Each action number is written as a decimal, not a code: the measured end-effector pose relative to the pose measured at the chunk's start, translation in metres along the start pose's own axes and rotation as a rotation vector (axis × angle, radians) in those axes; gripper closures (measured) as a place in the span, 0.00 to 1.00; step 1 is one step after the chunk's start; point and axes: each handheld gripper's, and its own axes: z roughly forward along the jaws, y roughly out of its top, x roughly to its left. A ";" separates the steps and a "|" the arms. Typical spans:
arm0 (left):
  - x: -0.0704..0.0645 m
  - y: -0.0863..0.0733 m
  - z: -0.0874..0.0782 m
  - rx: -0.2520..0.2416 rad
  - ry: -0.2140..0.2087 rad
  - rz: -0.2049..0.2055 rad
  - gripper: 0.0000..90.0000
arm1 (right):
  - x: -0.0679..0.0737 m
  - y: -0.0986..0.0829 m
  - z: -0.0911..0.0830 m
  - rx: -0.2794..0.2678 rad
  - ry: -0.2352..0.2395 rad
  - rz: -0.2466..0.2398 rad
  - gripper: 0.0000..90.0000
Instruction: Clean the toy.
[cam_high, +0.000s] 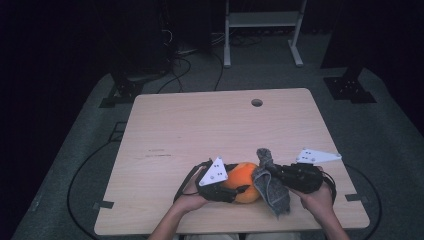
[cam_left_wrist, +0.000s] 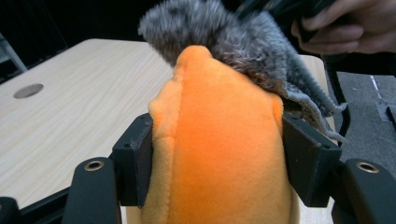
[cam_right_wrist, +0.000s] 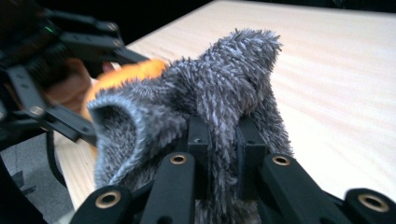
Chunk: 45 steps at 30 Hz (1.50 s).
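With the left tongs (cam_left_wrist: 219, 154) clamping the orange plush toy (cam_left_wrist: 219, 140) and the right tongs (cam_right_wrist: 223, 140) pinching the grey fuzzy cloth (cam_right_wrist: 205, 102) against it, a hard wipe could tug the toy free

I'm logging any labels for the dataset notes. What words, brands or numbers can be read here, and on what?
None can be read.
Table: a short dark line of marks on the wood, too small and blurred to read.
Orange plush toy, grey fuzzy cloth, left gripper and right gripper: no lettering visible.
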 end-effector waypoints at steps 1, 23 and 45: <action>0.000 0.001 -0.001 -0.005 0.000 0.000 0.38 | 0.005 0.005 -0.003 -0.019 0.006 -0.012 0.88; 0.015 -0.017 -0.006 0.052 -0.051 -0.020 0.15 | -0.010 -0.018 0.017 0.030 -0.014 0.061 0.88; 0.013 -0.016 0.000 0.095 -0.030 -0.028 0.34 | -0.012 -0.018 0.016 0.015 -0.015 0.084 0.88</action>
